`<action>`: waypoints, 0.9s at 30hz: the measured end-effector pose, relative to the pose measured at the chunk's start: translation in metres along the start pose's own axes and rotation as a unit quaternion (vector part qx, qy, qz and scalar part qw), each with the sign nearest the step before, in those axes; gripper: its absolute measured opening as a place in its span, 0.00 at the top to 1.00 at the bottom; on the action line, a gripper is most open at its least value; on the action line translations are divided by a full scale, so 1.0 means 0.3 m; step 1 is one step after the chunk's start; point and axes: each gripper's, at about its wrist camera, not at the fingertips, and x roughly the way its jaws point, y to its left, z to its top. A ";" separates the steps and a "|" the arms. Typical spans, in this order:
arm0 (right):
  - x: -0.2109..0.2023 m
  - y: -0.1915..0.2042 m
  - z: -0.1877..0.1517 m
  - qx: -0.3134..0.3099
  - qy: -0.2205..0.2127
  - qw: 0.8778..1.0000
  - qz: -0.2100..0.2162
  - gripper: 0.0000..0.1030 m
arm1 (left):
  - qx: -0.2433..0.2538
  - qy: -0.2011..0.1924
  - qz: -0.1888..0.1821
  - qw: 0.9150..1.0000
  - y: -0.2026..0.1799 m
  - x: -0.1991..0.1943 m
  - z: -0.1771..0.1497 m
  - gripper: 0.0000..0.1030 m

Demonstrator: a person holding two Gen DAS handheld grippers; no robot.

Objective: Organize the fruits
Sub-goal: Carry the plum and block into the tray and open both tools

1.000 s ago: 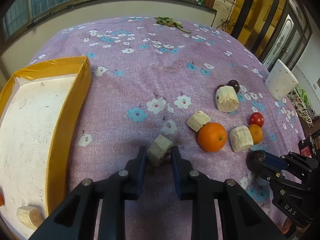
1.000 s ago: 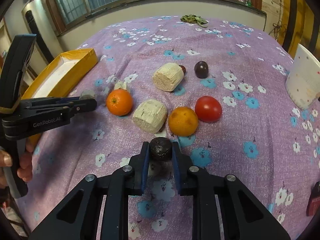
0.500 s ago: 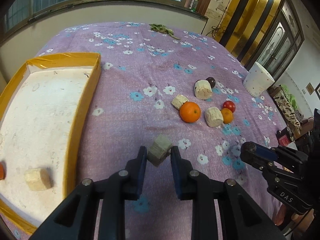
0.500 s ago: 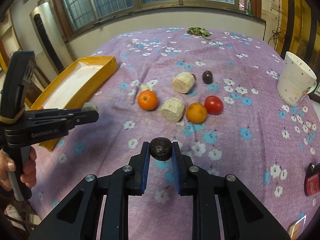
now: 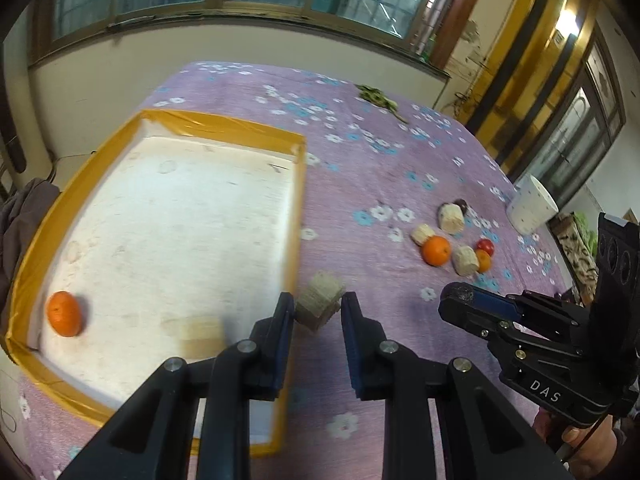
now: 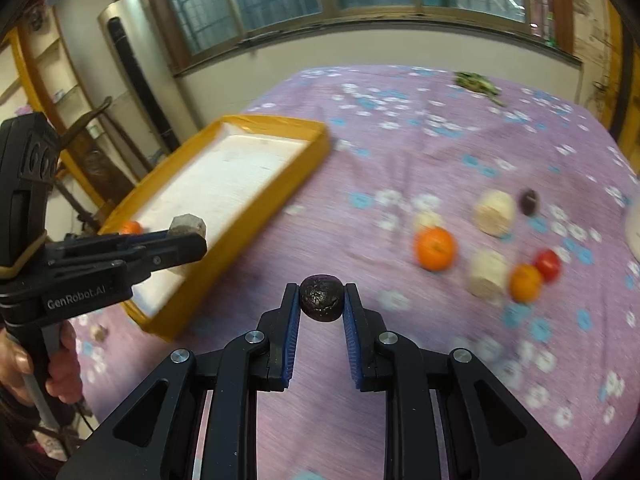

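Note:
My left gripper (image 5: 318, 305) is shut on a beige fibrous chunk (image 5: 320, 306), held in the air by the right rim of the yellow tray (image 5: 298, 216). An orange (image 5: 64, 314) and a blurred beige chunk (image 5: 200, 330) lie inside the tray. My right gripper (image 6: 322, 294) is shut on a dark wrinkled round fruit (image 6: 322, 298) above the purple cloth. On the cloth to the right lie an orange (image 6: 435, 249), two beige chunks (image 6: 495, 208), a red tomato (image 6: 547, 265), a small orange (image 6: 525, 282) and another dark fruit (image 6: 529, 201).
A white spotted cup (image 5: 531, 210) stands at the table's right edge. Green leaves (image 5: 378, 100) lie at the far side. A person's hand (image 6: 60, 364) holds the left gripper's handle. The flowered purple cloth (image 6: 420, 152) covers the whole table.
Both grippers have risen and swung left toward the tray, each still holding its item. The loose fruit group now lies farther off to the right.

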 end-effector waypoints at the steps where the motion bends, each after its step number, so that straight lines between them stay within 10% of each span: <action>1: 0.018 0.027 0.017 -0.006 0.001 1.000 0.008 0.80 | -0.004 -0.004 0.005 1.000 0.024 -0.011 0.003 0.74; 27: 0.419 0.372 0.188 -0.086 0.066 0.992 0.065 0.80 | -0.071 0.021 0.096 0.993 0.482 0.049 0.080 0.74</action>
